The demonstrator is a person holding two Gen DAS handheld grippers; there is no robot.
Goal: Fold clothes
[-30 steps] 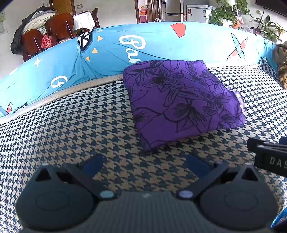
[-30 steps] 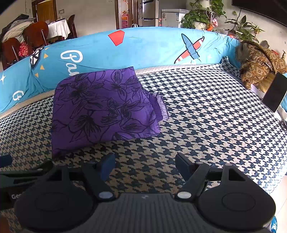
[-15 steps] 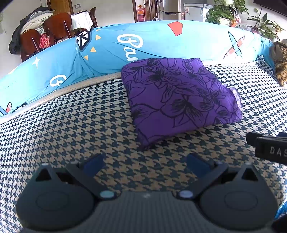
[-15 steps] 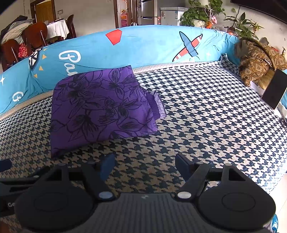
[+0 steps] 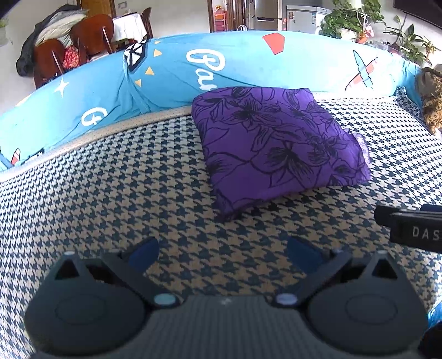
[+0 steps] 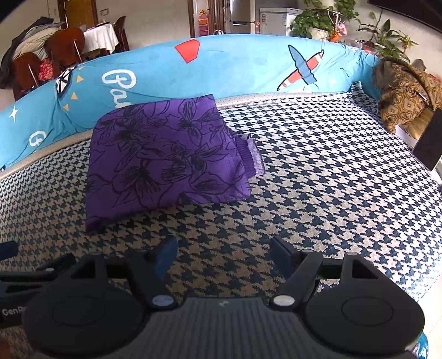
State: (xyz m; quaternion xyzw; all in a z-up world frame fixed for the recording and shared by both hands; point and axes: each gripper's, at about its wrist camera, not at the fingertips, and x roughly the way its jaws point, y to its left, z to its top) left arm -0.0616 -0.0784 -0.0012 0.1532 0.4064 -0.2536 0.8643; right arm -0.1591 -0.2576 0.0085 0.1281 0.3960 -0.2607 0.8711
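A purple garment with a black flower print lies folded into a rough square on the houndstooth sofa seat, its far edge against the blue backrest. It also shows in the right wrist view, with a ribbed band sticking out at its right side. My left gripper is open and empty, low over the seat, short of the garment's near corner. My right gripper is open and empty, short of the garment's near edge. Part of the right gripper shows at the right edge of the left wrist view.
A blue printed cover wraps the sofa backrest behind the garment. A brown patterned bundle sits at the sofa's right end, with a dark flat panel beside it. Chairs with a jacket and potted plants stand beyond.
Both grippers have drawn back a little from the folded garment, which now sits slightly farther off in both views. The garment itself has not moved. Both stay open.
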